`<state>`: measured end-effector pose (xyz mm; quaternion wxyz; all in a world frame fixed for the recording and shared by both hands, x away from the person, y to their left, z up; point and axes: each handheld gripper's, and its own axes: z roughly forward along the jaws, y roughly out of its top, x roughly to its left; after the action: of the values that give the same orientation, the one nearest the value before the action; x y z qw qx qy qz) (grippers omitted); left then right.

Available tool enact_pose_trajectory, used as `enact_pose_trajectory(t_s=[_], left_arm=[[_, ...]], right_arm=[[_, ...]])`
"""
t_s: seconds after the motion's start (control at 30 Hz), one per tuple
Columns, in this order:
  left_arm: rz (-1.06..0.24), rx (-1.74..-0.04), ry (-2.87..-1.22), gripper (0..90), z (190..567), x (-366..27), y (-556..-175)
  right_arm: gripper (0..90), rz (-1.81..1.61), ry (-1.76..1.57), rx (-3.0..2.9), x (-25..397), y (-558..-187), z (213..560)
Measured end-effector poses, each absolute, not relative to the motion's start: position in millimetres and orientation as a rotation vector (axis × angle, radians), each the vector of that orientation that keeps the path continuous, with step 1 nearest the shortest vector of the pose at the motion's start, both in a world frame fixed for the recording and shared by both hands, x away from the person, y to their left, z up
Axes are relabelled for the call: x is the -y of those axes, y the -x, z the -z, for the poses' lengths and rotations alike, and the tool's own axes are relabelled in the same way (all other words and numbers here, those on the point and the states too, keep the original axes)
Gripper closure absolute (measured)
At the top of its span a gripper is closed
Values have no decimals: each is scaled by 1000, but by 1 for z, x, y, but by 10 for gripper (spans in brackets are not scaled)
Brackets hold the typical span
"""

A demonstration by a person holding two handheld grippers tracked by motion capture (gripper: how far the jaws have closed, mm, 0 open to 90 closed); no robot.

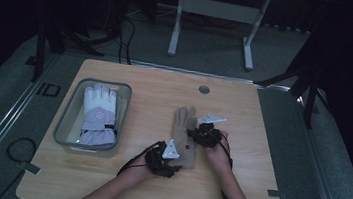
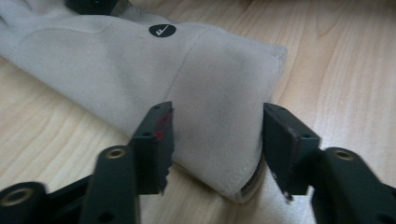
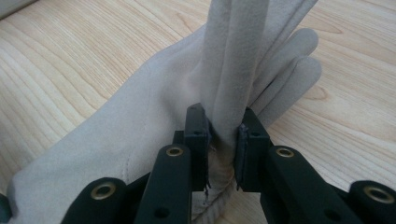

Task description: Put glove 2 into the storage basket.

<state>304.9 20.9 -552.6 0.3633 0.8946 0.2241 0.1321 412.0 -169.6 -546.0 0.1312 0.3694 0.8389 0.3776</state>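
1. As we look down from the high view, a beige glove lies flat near the middle of the wooden table, its fingers pointing away from the person.
2. We see the left gripper at the cuff end of that glove, close to the person's edge of the table.
3. In the left gripper view its jaws stand spread wide, one on each side of the glove's cuff corner, and we cannot tell whether either one touches the cloth.
4. A small black round label sits on the glove just past the cuff.
5. Over to the right gripper: it sits at the glove's right edge, about midway along its length.
6. In the right gripper view the jaws are pressed in on a raised fold of the glove, pinching it so the cloth stands up between them.
7. The glove's fingers fan out beyond that fold, resting on the wood.
8. At the left of the table we spot a clear tub holding a white and lilac glove, well apart from both grippers.
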Motion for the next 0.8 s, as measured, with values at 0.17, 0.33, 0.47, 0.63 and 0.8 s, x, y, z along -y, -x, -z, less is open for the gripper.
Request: enact_pose_trajectory(t_s=[0.17,0.33,0.47,0.63,0.8], left_arm=[[-407,-556,-2306,719,552,-21,-303],[-398,-570,-2289,819,549,-23,-303],[-404,-569,-2273,834,542,-26,-301],[-424,-551,-2267,839,529,-29,-298],[-448,-534,-2274,842,517,-33,-295]], right_arm=[[808,-1111,-1089,-2424,170,-410,545],[825,-1129,-1102,-2416,170,-410,541],[830,-1142,-1084,-2401,168,-409,532],[834,-1191,-1083,-2385,167,-407,518],[835,-1202,-1069,-2377,164,-406,507]])
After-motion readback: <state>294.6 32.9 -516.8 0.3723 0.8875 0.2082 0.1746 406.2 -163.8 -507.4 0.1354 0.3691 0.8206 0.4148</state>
